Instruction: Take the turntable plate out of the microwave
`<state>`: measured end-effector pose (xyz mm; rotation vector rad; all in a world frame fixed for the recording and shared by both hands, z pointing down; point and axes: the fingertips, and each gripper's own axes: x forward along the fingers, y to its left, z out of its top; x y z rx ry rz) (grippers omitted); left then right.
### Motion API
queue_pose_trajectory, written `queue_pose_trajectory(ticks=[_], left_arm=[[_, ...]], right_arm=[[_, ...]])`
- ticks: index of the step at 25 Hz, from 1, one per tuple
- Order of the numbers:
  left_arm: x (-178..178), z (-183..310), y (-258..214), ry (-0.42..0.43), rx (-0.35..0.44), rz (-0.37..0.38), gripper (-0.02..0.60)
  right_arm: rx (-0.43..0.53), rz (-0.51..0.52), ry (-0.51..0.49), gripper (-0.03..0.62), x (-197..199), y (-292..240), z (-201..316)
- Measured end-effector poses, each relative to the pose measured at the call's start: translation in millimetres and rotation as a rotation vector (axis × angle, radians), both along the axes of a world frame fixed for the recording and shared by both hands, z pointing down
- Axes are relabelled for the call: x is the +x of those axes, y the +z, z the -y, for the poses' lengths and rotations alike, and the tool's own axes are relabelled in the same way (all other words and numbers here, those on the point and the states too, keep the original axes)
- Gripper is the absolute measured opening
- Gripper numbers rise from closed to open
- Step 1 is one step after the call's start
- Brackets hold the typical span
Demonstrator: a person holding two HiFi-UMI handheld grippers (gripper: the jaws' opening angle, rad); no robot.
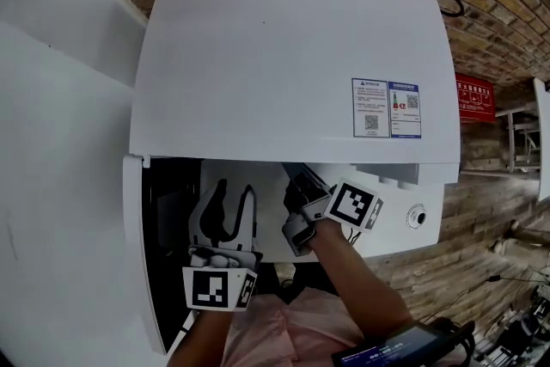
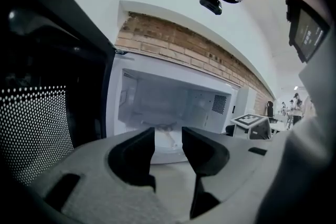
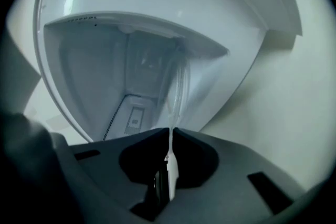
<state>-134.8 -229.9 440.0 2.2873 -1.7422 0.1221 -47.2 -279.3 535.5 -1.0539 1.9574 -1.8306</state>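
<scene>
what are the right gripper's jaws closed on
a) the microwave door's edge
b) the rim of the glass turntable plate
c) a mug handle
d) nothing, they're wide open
b: in the right gripper view, the right gripper has its jaws pressed together on the thin clear rim of the turntable plate, which is seen edge-on and runs from the jaws into the microwave.

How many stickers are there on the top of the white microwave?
2. Both sit side by side on the microwave top near its front right: the left sticker and the right sticker. None seems hidden.
</scene>
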Motion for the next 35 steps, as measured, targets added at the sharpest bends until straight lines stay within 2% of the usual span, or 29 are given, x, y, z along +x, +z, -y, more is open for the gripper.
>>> queue_pose_trajectory(ticks=[12, 20, 22, 24, 26, 27, 28, 31, 32, 33, 35], left_arm=[[-3, -13, -7, -0.010, 0.013, 0.008, 0.164], [-3, -19, -10, -0.009, 0.021, 0.009, 0.164], [-2, -21, -11, -0.008, 0.022, 0.007, 0.164], [-1, -23, -12, -0.004, 0.022, 0.006, 0.164], [-1, -24, -12, -0.004, 0.021, 0.006, 0.164], [-2, -24, -12, -0.006, 0.022, 0.008, 0.164], [-3, -24, -13, -0.008, 0.023, 0.010, 0.164], [-6, -24, -14, -0.016, 0.026, 0.016, 0.164], [-7, -24, -14, -0.017, 0.026, 0.017, 0.164], [-8, -24, -13, -0.019, 0.024, 0.018, 0.164], [-8, -23, -12, -0.018, 0.020, 0.019, 0.164]], right_arm=[[0.009, 0.017, 0.027, 0.018, 4, -1, -18], [-0.019, 0.048, 0.016, 0.020, 0, 0, -53], [0.005, 0.044, 0.015, 0.026, 2, -1, -54], [0.076, 0.043, 0.012, 0.044, 3, -7, -47], [0.125, 0.049, 0.020, 0.108, 6, -8, -34], [0.138, 0.049, 0.025, 0.117, 8, -7, -27], [0.131, 0.045, 0.034, 0.121, 10, -4, -20], [0.012, 0.052, 0.083, 0.127, 15, 11, -10], [0.011, 0.067, 0.084, 0.124, 13, 10, -7], [0.015, 0.067, 0.082, 0.086, 12, 10, -5], [0.026, 0.050, 0.074, 0.063, 13, 12, -7]])
